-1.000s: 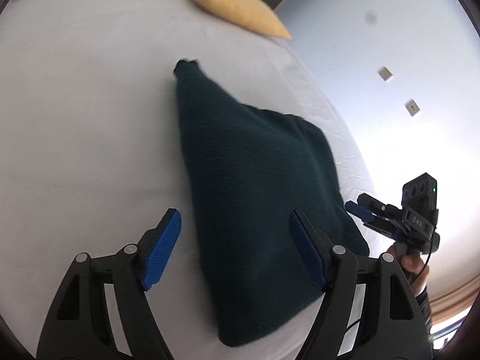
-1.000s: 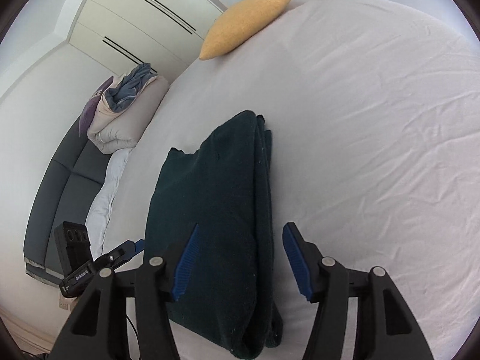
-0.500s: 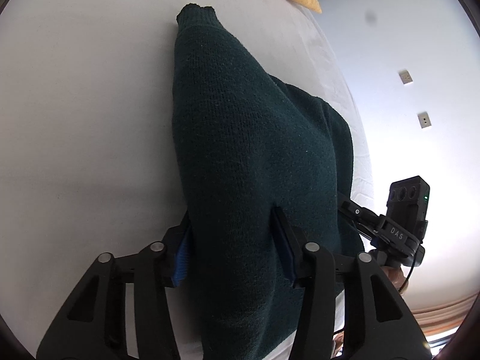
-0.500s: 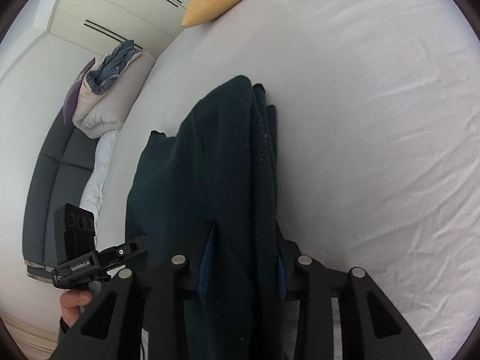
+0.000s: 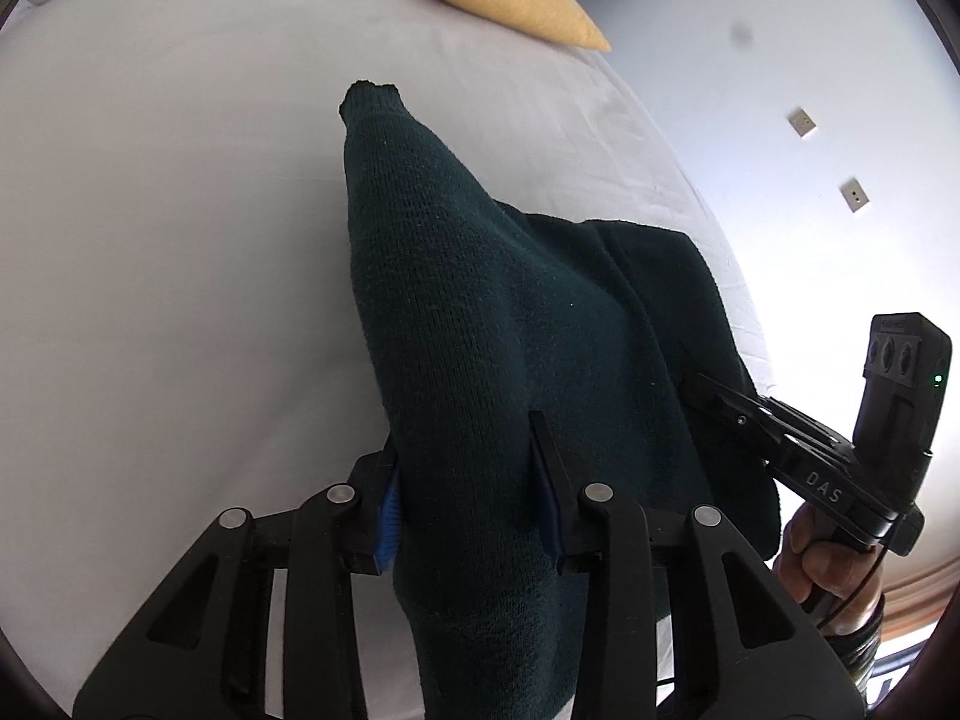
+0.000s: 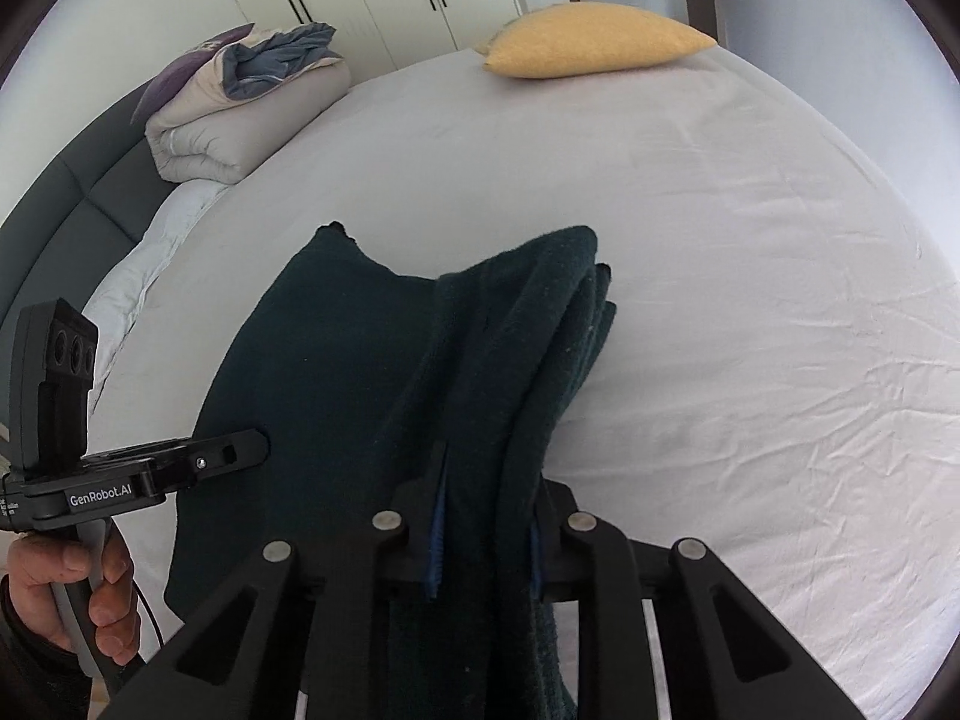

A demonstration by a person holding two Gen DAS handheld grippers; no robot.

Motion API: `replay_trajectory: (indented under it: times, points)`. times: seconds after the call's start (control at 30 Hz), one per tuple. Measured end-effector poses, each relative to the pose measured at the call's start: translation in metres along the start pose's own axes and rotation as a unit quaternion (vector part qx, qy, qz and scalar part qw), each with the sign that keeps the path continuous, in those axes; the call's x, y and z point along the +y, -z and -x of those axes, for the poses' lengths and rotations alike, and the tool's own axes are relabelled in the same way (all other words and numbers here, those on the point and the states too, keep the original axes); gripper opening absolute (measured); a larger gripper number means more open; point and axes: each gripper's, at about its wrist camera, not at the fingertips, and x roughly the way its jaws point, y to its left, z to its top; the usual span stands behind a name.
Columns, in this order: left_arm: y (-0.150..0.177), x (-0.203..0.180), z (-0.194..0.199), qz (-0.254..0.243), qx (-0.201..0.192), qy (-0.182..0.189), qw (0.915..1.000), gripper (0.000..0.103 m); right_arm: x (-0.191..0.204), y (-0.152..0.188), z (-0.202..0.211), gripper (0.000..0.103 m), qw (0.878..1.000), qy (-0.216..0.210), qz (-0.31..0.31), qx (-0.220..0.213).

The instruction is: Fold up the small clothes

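Left wrist view: the left gripper [image 5: 474, 483] pinches the near edge of the dark green sweater [image 5: 480, 312] on the white bedsheet [image 5: 180, 240]; the right gripper [image 6: 486, 531] clamps its layered edge. Lift both evenly, carrying the hem toward the far end.

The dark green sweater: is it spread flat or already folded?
Folded. In the right wrist view the sweater shows several stacked layers at its far edge, and both the left gripper and right gripper pinch it.

I read "DAS" on the right gripper [image 5: 708, 396] body at my four o'clock, and "GenRobot.AI" on the left gripper [image 6: 252, 450] body at my eight o'clock.
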Motion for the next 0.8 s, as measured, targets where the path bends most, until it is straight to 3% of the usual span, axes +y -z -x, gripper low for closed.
replay_trajectory:
  times: [0.4, 0.57, 0.67, 0.8]
  points:
    - [0.055, 0.081, 0.109, 0.021, -0.041, -0.023, 0.9987, 0.033, 0.115, 0.053, 0.008, 0.022, 0.998, -0.056, 0.029, 0.0]
    - [0.072, 0.108, 0.105, 0.025, -0.033, -0.025, 0.9988, 0.033, 0.12, 0.074, -0.013, 0.022, 0.998, -0.057, 0.013, 0.016]
    - [0.081, 0.119, 0.085, 0.029, -0.014, -0.037, 0.9988, 0.034, 0.109, 0.09, -0.033, 0.022, 0.998, -0.049, -0.012, 0.035]
    - [0.085, 0.117, 0.075, 0.016, -0.023, -0.044, 0.9986, 0.04, 0.083, 0.105, -0.048, 0.029, 0.995, -0.072, -0.059, 0.038]
